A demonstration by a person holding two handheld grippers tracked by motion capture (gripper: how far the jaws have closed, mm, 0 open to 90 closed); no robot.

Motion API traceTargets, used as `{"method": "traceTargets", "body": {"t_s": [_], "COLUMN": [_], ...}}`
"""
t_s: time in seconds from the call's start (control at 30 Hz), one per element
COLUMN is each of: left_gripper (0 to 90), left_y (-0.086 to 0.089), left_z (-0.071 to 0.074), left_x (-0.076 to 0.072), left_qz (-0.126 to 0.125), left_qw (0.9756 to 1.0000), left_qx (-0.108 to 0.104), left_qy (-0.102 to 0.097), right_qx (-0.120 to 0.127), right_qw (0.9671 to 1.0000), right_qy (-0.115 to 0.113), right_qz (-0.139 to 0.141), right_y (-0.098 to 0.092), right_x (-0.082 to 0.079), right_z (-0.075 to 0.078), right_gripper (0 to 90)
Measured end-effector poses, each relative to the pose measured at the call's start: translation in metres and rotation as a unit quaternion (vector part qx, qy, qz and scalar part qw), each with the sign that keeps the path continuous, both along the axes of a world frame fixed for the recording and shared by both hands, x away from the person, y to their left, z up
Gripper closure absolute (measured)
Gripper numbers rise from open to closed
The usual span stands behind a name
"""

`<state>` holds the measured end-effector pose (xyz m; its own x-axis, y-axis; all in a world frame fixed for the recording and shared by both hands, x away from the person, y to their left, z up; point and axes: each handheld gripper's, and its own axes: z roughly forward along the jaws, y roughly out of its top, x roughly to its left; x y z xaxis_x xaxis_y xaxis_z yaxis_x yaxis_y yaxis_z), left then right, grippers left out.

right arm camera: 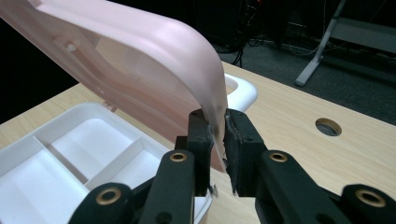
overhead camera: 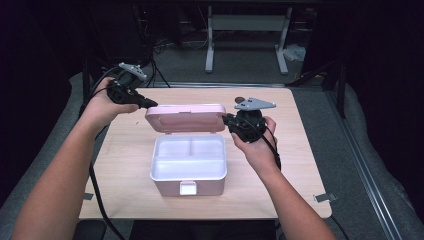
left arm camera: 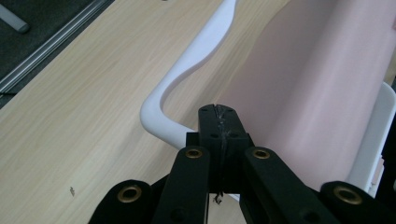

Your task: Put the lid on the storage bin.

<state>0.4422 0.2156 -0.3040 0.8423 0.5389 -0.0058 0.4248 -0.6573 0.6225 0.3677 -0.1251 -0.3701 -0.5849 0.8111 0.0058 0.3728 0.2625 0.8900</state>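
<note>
overhead front-facing, two close views sharing lid (overhead camera: 185, 118)

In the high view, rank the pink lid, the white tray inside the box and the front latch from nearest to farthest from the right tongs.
1. Pink lid: its right edge sits between the right tongs, raised at the back.
2. White tray: inside the box, below and left of the tongs.
3. Front latch: on the box's front wall, nearest the person.

box (overhead camera: 188, 170) mid-table (overhead camera: 125, 150) | lid (overhead camera: 185, 118) behind — upright | tray (right arm camera: 70, 149) inside box
</note>
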Motion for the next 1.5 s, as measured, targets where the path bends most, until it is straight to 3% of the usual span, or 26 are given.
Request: {"method": "traceTargets", "body": {"t_s": [0.53, 0.87, 1.07, 1.5], "left_gripper": [90.0, 90.0, 90.0, 90.0], "left_y": [-0.002, 0.001, 0.001, 0.004], "left_z": [-0.007, -0.019, -0.024, -0.041], "left_x": [-0.023, -0.037, -0.044, -0.056], "left_qz": [-0.026, -0.039, -0.049, -0.055], "left_qw": [0.9995, 0.9992, 0.9988, 0.9984], "left_qx": [0.011, -0.003, 0.001, -0.006], "left_qy": [-0.012, -0.011, -0.008, -0.007], "right_qx": [0.003, -0.002, 0.000, 0.003], "right_qw": [0.9997, 0.9996, 0.9993, 0.9989], "right_qy": [0.002, -0.012, -0.020, -0.014], "right_qz": [0.023, 0.027, 0.033, 0.045], "right_y": [-0.005, -0.007, -0.008, -0.013], "right_x": [-0.018, -0.033, -0.043, -0.056], "right_z": [-0.010, -0.023, -0.034, -0.050], "right_gripper": [79.3, 77.9, 77.7, 77.0]}}
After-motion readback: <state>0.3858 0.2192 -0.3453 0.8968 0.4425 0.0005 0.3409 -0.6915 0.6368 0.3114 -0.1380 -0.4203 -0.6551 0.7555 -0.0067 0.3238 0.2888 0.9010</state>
